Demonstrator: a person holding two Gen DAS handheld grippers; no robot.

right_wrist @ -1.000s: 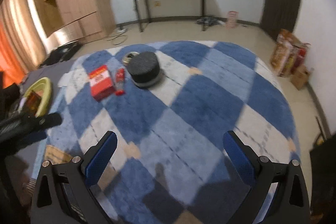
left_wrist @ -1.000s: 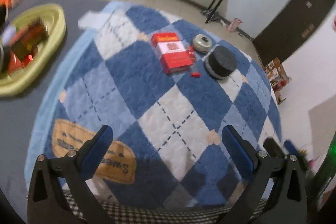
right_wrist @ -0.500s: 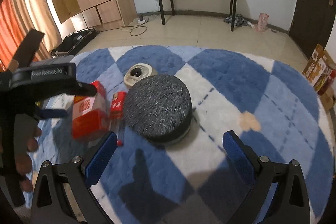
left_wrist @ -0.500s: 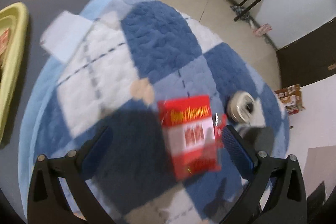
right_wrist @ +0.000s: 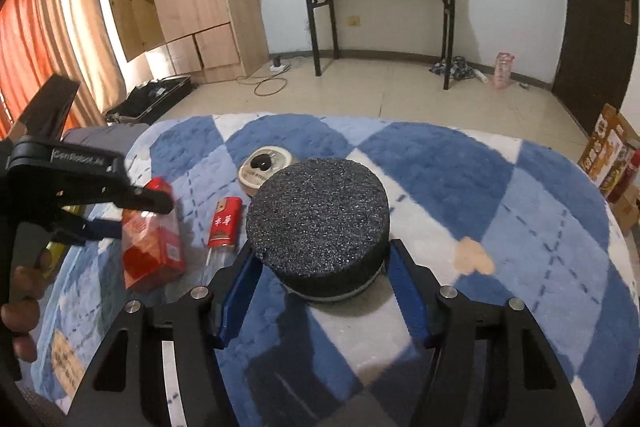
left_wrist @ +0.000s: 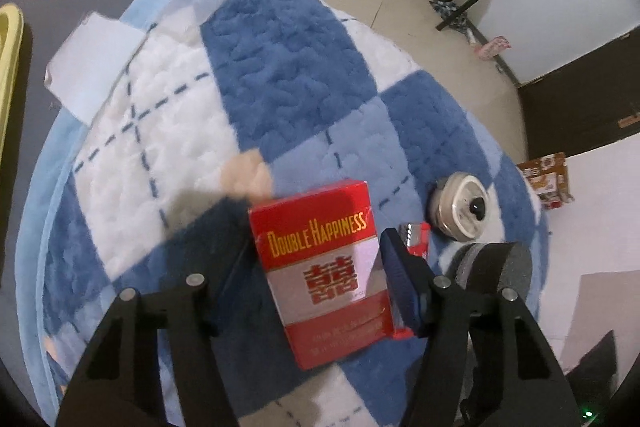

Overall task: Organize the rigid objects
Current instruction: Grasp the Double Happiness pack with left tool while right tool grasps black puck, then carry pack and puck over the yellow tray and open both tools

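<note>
My left gripper tilts down over the rug, pinching the red pack; my right gripper sits low, clasping the disc.

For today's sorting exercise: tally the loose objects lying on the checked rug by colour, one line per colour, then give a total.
Red: 2, the cigarette pack and the lighter.
Black: 1, the round foam-topped container.
Cream: 1, the small round dish.
White: 1, the paper sheet at the rug's edge.
Total: 5
</note>
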